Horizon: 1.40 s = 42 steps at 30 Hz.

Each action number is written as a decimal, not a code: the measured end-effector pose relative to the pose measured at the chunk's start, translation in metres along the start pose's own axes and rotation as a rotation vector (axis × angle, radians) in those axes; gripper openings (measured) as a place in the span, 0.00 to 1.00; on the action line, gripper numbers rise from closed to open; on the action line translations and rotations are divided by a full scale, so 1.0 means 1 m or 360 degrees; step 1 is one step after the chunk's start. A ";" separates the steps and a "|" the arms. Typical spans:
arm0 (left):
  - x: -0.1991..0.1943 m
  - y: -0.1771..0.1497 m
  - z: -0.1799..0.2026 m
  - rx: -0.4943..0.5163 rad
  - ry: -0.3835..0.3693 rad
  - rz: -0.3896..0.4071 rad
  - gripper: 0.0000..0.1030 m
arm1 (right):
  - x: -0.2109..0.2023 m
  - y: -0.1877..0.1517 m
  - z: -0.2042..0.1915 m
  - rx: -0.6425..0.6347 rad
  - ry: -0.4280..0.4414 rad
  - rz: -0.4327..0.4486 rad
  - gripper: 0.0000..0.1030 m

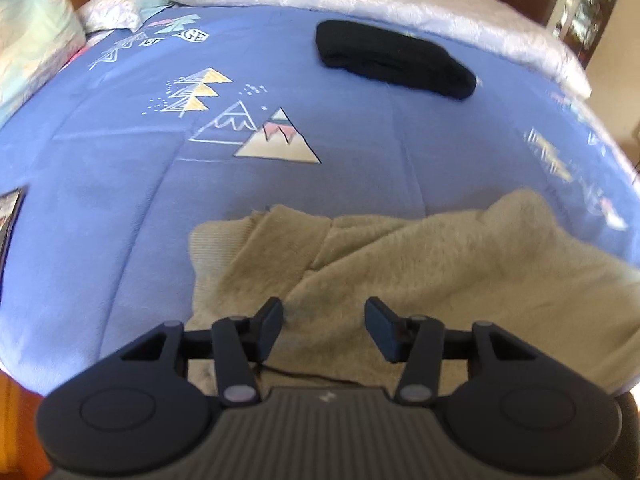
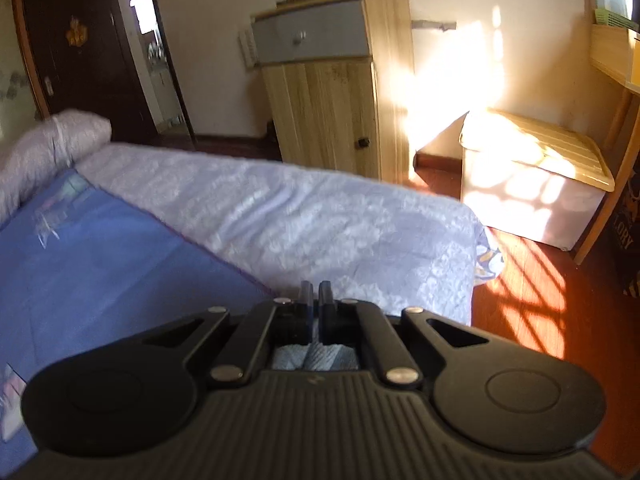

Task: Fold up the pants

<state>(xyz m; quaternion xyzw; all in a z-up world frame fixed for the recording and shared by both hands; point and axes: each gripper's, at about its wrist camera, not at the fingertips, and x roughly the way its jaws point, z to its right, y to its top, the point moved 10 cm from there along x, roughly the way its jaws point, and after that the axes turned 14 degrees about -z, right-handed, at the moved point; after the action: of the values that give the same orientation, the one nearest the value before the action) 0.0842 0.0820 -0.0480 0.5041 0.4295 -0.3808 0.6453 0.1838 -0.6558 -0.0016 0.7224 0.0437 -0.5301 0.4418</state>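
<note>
In the left wrist view, the left gripper (image 1: 324, 326) hangs just over the near part of the pants (image 1: 420, 264), its two fingers spread wide and holding nothing. The one pair of tan, fuzzy pants lies rumpled on the near side of the blue blanket (image 1: 120, 184). One folded black cloth (image 1: 394, 60) sits far off.

In the right wrist view, the right gripper (image 2: 316, 306) points over the bed's right edge, fingers pinched together, nothing seen between them. One cabinet (image 2: 332, 84) and one box (image 2: 536, 180) stand far off.

On the blue bedspread (image 1: 120, 184): one beige fleece pants (image 1: 420, 264), one folded black garment (image 1: 394, 60). Beside it: two pillows (image 1: 116, 10).
</note>
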 end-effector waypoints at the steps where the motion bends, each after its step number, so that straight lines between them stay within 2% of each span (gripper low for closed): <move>1: 0.003 -0.001 0.003 0.0022 0.0032 -0.0002 0.49 | -0.001 -0.004 -0.001 -0.0062 -0.0022 0.0073 0.07; 2: 0.004 -0.003 0.006 0.0050 0.0061 0.0006 0.51 | -0.004 -0.004 -0.001 -0.0072 -0.0015 0.0067 0.07; 3: 0.002 -0.004 0.007 0.0069 0.0069 0.0014 0.52 | -0.011 -0.001 0.004 -0.0011 0.0049 0.0055 0.14; 5: -0.001 -0.005 0.008 0.0093 0.0063 0.0025 0.54 | -0.033 0.004 0.025 0.0244 0.0285 0.0107 0.26; 7: -0.001 -0.005 0.006 0.0080 0.0043 0.0019 0.54 | -0.060 0.003 0.045 0.0422 0.0454 0.0175 0.26; 11: 0.001 -0.004 0.004 0.0049 0.0016 0.0009 0.55 | -0.089 -0.029 0.049 0.0423 0.0677 0.0112 0.26; 15: -0.002 -0.002 0.007 0.0060 0.0011 0.0023 0.56 | -0.085 -0.060 0.023 0.0247 0.0673 0.0001 0.26; 17: -0.006 -0.003 0.009 0.0063 -0.0010 0.0037 0.56 | -0.069 -0.072 0.006 0.0171 0.0603 -0.0088 0.26; 19: -0.010 -0.005 0.010 0.0070 -0.0013 0.0048 0.56 | -0.053 -0.083 0.004 0.0164 0.0550 -0.0169 0.04; 23: -0.014 -0.010 0.008 0.0085 0.0015 0.0049 0.56 | -0.064 -0.075 0.031 0.0289 0.0497 -0.0024 0.04; 26: -0.008 -0.011 0.008 0.0083 0.0030 0.0017 0.56 | -0.048 -0.080 0.036 0.0299 0.0462 -0.0103 0.04; 28: -0.008 -0.011 0.010 0.0082 0.0032 0.0014 0.57 | -0.046 -0.085 0.036 0.0296 0.0464 -0.0099 0.04; 31: -0.010 -0.012 0.013 0.0117 0.0029 0.0025 0.58 | -0.051 -0.080 0.047 0.0434 0.0570 -0.0064 0.13; 32: -0.011 -0.013 0.013 0.0121 0.0031 0.0025 0.58 | -0.056 -0.078 0.057 0.0541 0.0601 -0.0030 0.24; 33: -0.011 -0.013 0.013 0.0118 0.0028 0.0023 0.58 | -0.057 -0.074 0.068 0.0634 0.0632 0.0001 0.42; 36: -0.009 -0.011 0.012 0.0092 0.0020 0.0015 0.58 | -0.056 -0.065 0.086 0.0720 0.0688 0.0020 0.44; 39: -0.009 -0.008 0.012 0.0070 0.0010 0.0015 0.58 | -0.049 -0.059 0.085 0.0740 0.0784 -0.0016 0.46; 42: -0.012 -0.007 0.015 0.0075 0.0014 0.0025 0.58 | -0.038 -0.058 0.076 0.0719 0.0777 -0.0049 0.46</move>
<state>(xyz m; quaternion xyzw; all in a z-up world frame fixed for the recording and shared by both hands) 0.0757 0.0669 -0.0374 0.5241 0.4193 -0.3836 0.6344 0.0813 -0.6571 -0.0086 0.9071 0.0406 -0.3441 0.2389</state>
